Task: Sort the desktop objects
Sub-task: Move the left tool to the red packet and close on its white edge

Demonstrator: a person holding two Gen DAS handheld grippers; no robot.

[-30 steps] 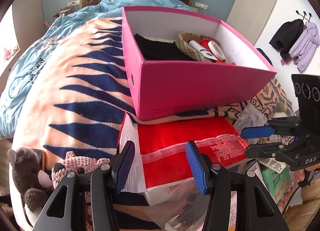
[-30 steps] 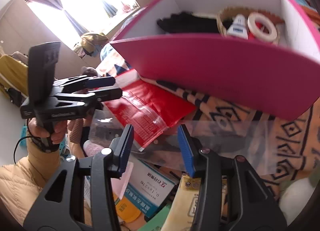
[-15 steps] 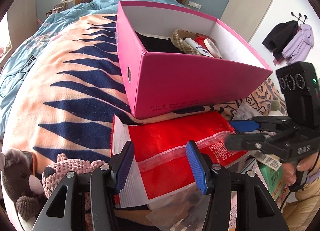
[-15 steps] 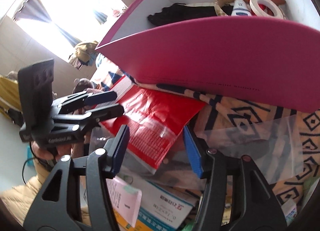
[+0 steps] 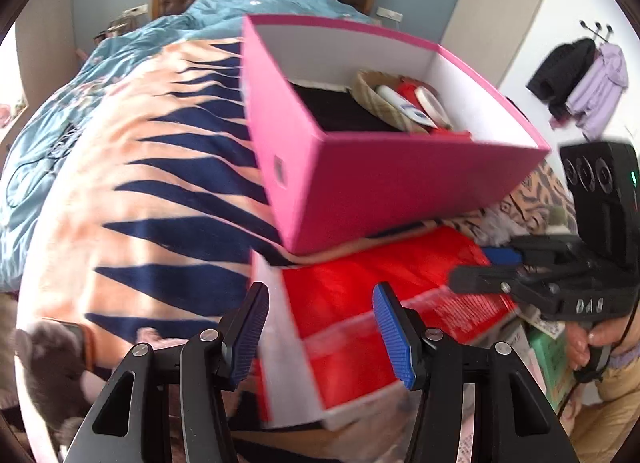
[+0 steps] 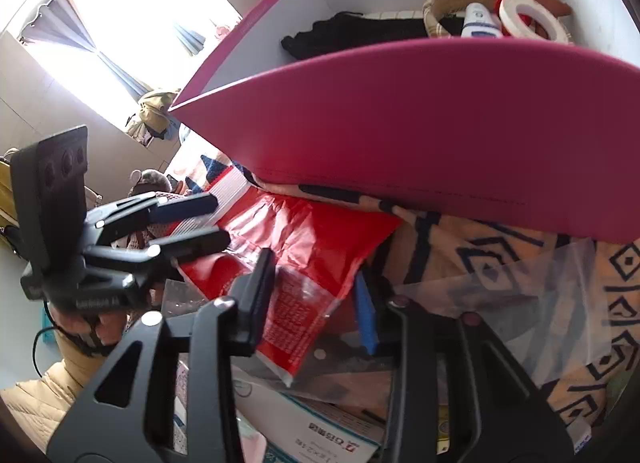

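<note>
Red plastic with a clear sealed strip: that is the red pouch (image 6: 312,247), lying flat on the patterned blanket (image 5: 132,199) just in front of the pink box (image 5: 392,183) and partly on top of a pile of cartons and clear bags.

Handling, as a judgement: it looks light, thin and floppy, with a glossy, creased skin likely to slip between smooth pads. Lifted by one corner it will probably sag and swing. The best hold appears to be the clear end strip or a free edge overhanging the pile, pinched well in from the rim.

Right gripper (image 6: 316,303): jaws closing, with the printed corner of the pouch between them. Whether the pads already press on it cannot be told.

Left gripper (image 5: 320,331): fingers part-open, poised above the pouch's white edge, holding nothing.

Contents already in the box: a black cloth (image 5: 340,111), a checked basket (image 5: 380,103), a white tube (image 5: 400,101) and a tape roll (image 5: 430,103).

Writing: rows of small white print on the pouch, too fine to read. "DAS" is moulded on the right gripper's body in the left wrist view. A white carton (image 6: 320,423) below carries blue printed characters, not legible.
</note>
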